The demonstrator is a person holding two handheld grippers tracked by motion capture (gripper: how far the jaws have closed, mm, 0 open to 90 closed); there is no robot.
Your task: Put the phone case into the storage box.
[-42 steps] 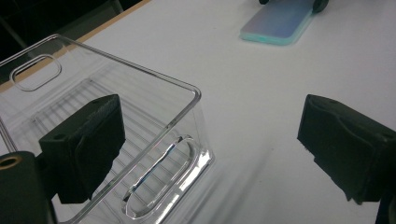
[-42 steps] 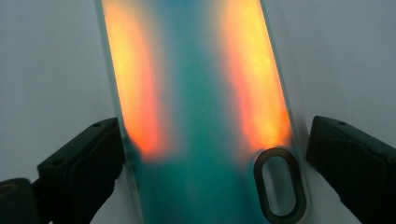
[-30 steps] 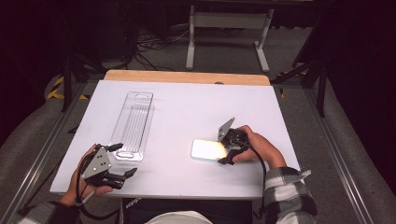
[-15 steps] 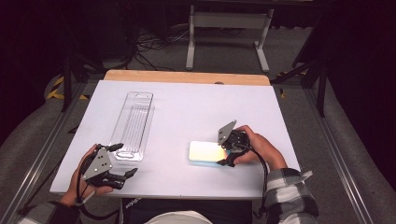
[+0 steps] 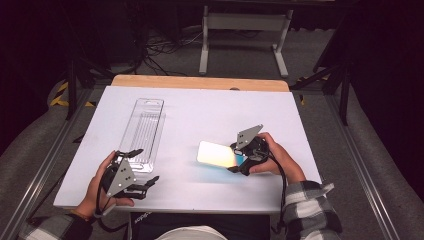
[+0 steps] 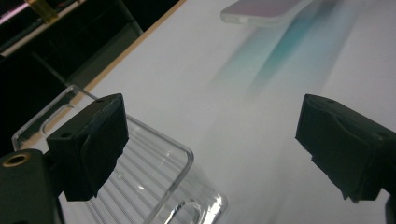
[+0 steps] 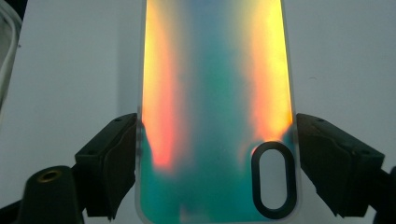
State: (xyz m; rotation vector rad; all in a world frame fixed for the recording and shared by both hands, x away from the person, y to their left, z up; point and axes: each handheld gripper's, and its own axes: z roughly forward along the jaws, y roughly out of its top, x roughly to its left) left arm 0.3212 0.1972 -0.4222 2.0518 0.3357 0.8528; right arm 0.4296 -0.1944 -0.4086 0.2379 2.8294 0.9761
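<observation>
Phone case (image 7: 217,112) sits btwn right gripper (image 7: 217,168) fingers, clamped on its edges; left gripper (image 6: 212,149) fingers wide.

The high view looked forward and down from above the person's side of the white table (image 5: 200,107), far enough back to take in the whole top and the floor behind it. The left gripper view sat very low and close beside the clear plastic tray (image 6: 154,179) (image 5: 142,132) and looked across the table toward the shiny phone case (image 6: 264,11), which the high view also saw (image 5: 216,154). The right gripper view looked almost straight down at that case (image 7: 217,112) from very near.
</observation>
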